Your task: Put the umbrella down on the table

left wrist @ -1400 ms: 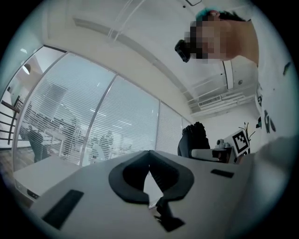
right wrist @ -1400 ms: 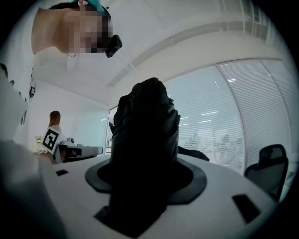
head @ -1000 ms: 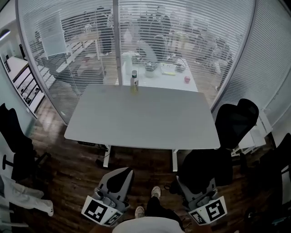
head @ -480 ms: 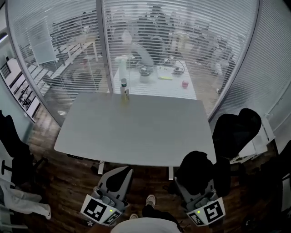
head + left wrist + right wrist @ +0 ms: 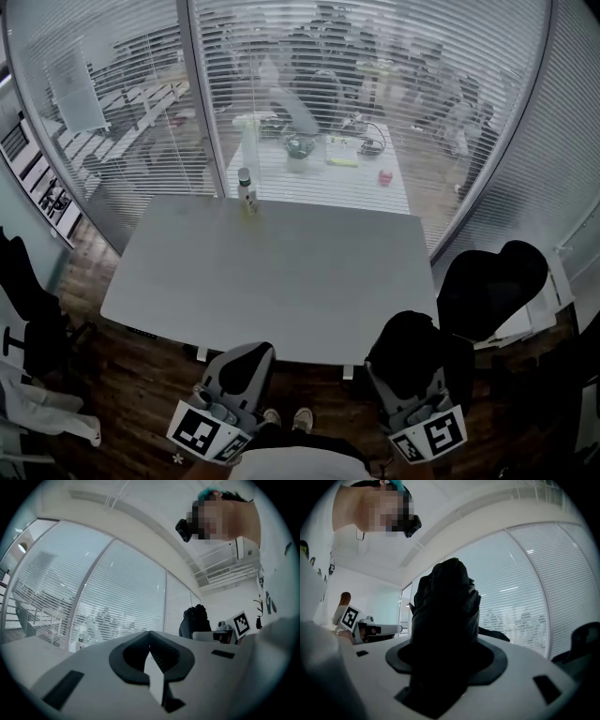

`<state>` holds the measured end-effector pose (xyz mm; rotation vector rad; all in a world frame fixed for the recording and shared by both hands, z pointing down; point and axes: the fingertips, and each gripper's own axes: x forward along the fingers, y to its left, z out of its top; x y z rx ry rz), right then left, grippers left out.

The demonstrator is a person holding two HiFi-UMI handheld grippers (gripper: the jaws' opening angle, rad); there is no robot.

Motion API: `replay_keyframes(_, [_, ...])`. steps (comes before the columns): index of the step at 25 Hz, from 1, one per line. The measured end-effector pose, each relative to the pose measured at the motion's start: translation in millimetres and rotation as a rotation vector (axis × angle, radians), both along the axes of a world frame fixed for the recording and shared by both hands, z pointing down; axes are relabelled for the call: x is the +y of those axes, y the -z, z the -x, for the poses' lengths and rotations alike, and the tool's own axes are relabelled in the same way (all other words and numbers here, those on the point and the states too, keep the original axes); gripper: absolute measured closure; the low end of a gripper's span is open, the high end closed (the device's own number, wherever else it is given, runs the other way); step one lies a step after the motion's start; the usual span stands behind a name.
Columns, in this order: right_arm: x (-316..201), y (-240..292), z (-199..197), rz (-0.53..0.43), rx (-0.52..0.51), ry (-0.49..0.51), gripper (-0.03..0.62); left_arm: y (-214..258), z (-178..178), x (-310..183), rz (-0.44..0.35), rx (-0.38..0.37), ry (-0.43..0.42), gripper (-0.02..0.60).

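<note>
Folded black umbrella (image 5: 412, 347), judged light and soft, is clamped mid-bundle by right tongs (image 5: 446, 665) at five o'clock of the bench (image 5: 281, 281); left tongs (image 5: 151, 651) narrow, empty.

The person holds both grippers low in front of the body, side by side and well apart. In the head view the left gripper (image 5: 247, 364) sits at about 7 o'clock and the right gripper (image 5: 413, 377) at about 5 o'clock, and both point toward 12 o'clock and roughly level. Each one's marker cube (image 5: 202, 434) faces up toward the head. The left gripper's jaws are together with nothing between them. The right gripper's jaws stand wide, clamped on the black folded umbrella (image 5: 409, 337), which sticks out past the fingertips.
</note>
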<state>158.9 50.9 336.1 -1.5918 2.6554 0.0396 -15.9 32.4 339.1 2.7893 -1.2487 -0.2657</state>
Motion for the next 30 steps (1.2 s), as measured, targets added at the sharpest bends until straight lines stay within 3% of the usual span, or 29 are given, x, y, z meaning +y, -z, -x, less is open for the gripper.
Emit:
replay_keyframes(12, [-80.0, -11.7, -3.6, 0.022, 0.012, -0.006, 0.326, -10.3, -5.0, -84.2, 0.012, -0.004, -0.017, 0.569])
replay_keyframes(23, [-187.7, 5.1, 38.3, 0.009, 0.030, -0.032, 0.326, 1.3, 33.3, -197.1, -0.005, -0.015, -0.064, 0.569])
replay_keyframes(30, [-226.2, 7.6, 56.0, -0.002, 0.031, -0.058, 0.326, -5.4, 51.5, -240.2, 0.006, -0.020, -0.094, 0.569])
